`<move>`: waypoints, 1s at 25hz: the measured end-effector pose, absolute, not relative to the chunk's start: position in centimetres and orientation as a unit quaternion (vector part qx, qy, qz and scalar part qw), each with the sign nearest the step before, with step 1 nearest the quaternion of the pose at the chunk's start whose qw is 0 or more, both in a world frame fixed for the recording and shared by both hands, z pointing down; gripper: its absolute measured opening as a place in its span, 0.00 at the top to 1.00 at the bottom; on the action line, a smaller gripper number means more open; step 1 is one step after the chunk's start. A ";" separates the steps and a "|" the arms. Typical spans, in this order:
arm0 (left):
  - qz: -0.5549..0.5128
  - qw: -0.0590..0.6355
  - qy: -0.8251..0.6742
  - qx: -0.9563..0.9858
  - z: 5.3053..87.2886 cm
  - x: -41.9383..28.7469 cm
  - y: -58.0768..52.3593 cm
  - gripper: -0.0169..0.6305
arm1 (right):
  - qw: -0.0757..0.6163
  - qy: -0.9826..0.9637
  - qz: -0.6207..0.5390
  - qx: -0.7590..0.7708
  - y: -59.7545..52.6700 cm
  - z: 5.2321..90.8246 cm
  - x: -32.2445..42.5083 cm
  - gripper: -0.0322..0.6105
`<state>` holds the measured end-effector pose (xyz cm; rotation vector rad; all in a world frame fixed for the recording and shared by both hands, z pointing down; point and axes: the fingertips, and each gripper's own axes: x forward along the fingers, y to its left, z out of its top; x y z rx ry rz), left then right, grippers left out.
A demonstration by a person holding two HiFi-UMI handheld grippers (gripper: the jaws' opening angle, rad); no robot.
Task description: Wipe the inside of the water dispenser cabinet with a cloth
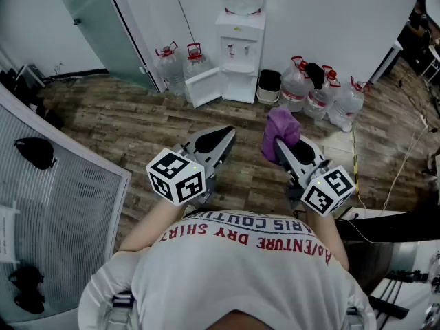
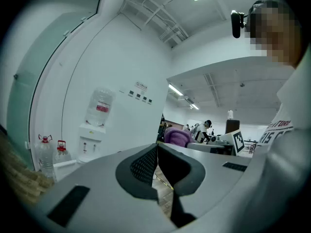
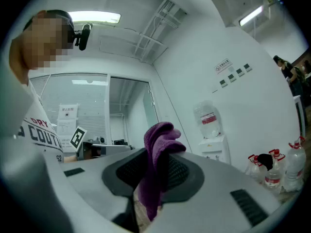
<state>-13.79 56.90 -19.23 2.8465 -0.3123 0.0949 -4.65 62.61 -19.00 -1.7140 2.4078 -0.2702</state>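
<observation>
Cloth (image 1: 282, 124), purple, is gripped in the right claw (image 1: 278, 143) while the left claw (image 1: 229, 133) is clenched shut.

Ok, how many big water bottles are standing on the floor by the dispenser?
5. Two bottles stand left of the dispenser, near its open door; three stand right of it, past the bin. Others may be hidden behind those.

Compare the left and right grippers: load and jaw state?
The right gripper clamps a purple cloth; the left gripper holds nothing. The right jaws are held apart by the cloth's thickness; the left jaws meet at the tips. Shared: both point toward the water dispenser, well short of it.
</observation>
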 end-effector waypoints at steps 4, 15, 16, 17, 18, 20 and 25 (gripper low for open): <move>0.032 0.131 -0.108 0.985 -19.4 -13.5 57.1 0.93 | 0.088 0.807 -0.090 -0.577 63.0 -18.7 -4.1 0.80; 0.059 0.145 -0.123 0.980 -17.3 -13.4 55.3 0.93 | 0.098 0.796 -0.115 -0.586 61.4 -17.0 -2.9 0.80; 0.061 0.149 -0.124 0.979 -17.1 -13.2 54.8 0.93 | 0.098 0.795 -0.119 -0.586 61.0 -16.7 -2.7 0.80; 0.063 0.153 -0.125 0.978 -16.8 -13.1 54.4 0.93 | 0.098 0.795 -0.122 -0.586 60.6 -16.5 -2.5 0.80; 0.064 0.157 -0.124 0.978 -16.5 -12.9 53.9 0.93 | 0.096 0.794 -0.125 -0.587 60.1 -16.3 -2.2 0.80; 0.065 0.162 -0.122 0.977 -16.1 -12.4 52.5 0.93 | 0.093 0.794 -0.128 -0.588 58.8 -16.1 -1.7 0.80; 0.067 0.177 -0.118 0.975 -14.8 -10.5 47.6 0.93 | 0.085 0.790 -0.140 -0.591 54.2 -15.0 -0.1 0.80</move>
